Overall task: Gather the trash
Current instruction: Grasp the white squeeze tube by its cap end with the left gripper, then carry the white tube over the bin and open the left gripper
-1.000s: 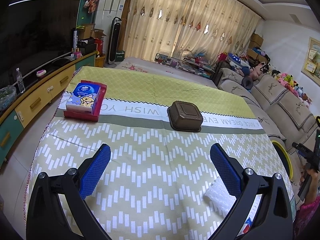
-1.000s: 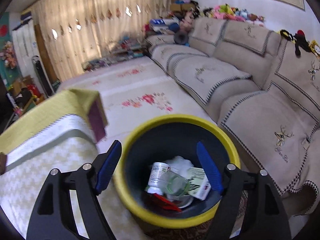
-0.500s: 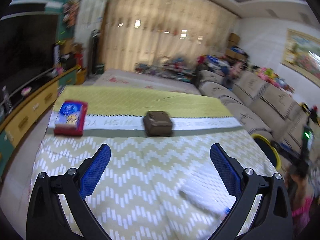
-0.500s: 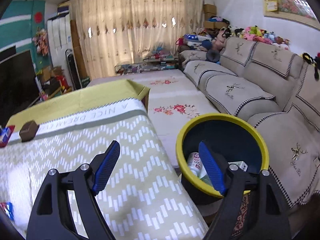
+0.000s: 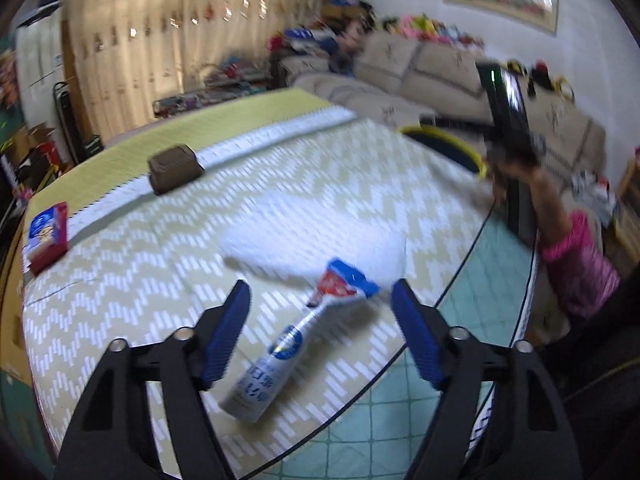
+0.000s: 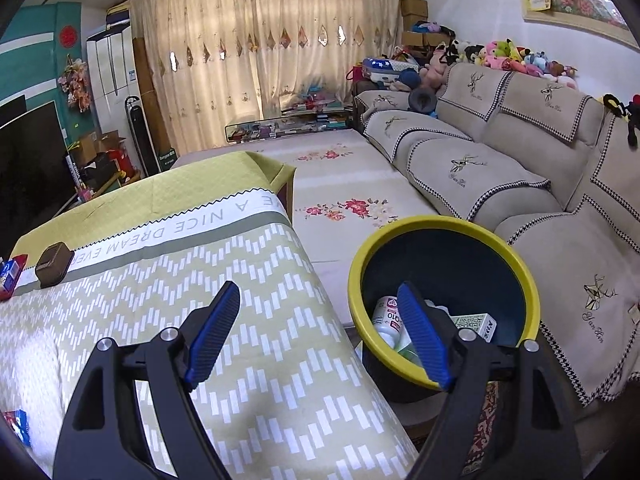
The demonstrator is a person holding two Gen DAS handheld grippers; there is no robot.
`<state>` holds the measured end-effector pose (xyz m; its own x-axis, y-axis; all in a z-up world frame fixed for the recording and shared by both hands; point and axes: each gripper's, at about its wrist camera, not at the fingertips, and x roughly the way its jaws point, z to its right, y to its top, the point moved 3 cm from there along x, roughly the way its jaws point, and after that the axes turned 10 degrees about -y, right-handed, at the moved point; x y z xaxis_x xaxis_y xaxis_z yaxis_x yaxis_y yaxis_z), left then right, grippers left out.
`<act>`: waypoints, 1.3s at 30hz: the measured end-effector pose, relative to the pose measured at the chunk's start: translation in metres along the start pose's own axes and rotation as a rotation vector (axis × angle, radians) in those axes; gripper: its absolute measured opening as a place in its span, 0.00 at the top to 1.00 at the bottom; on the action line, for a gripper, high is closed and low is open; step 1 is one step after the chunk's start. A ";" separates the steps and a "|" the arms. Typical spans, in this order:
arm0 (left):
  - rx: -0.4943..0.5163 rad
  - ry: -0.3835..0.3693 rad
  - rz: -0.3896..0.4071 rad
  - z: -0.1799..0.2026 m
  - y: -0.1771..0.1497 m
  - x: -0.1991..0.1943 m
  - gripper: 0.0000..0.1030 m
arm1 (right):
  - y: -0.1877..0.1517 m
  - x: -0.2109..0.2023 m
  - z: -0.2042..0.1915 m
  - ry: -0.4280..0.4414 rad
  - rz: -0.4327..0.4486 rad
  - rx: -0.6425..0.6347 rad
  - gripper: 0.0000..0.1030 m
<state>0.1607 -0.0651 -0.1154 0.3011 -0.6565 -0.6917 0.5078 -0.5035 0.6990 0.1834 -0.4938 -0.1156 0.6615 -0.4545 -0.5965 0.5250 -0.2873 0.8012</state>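
Observation:
In the left wrist view my left gripper (image 5: 320,320) is open and empty, just above a silver and blue snack wrapper (image 5: 276,360) lying on the green zigzag tablecloth (image 5: 120,300). A white bubble-wrap sheet (image 5: 312,236) lies just beyond the wrapper. In the right wrist view my right gripper (image 6: 320,332) is open and empty, over the table's edge beside the yellow-rimmed bin (image 6: 440,300). The bin holds a white bottle (image 6: 386,316) and a carton (image 6: 476,324). The bin's rim also shows in the left wrist view (image 5: 452,140).
A brown box (image 5: 176,168) and a red tissue pack (image 5: 46,236) sit on the far side of the table. A beige sofa (image 6: 520,184) stands right of the bin. The person's arm with the other gripper (image 5: 516,120) is at the right.
My left gripper swung right and down over the wrapper and bubble wrap. My right gripper pulled back from over the bin to the table's edge.

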 end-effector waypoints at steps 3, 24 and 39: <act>0.029 -0.006 -0.056 0.000 -0.004 0.013 0.45 | -0.001 0.001 0.000 0.002 -0.005 0.006 0.26; 0.000 0.129 -0.103 -0.003 -0.014 -0.009 0.87 | -0.002 0.005 0.007 0.020 -0.018 0.041 0.26; -0.057 0.013 -0.007 0.021 0.098 0.046 0.87 | 0.011 -0.038 0.066 -0.029 0.116 0.071 0.22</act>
<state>0.2068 -0.1565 -0.0753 0.3075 -0.6454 -0.6992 0.5547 -0.4755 0.6828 0.1293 -0.5354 -0.0810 0.6993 -0.5119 -0.4990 0.4064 -0.2896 0.8666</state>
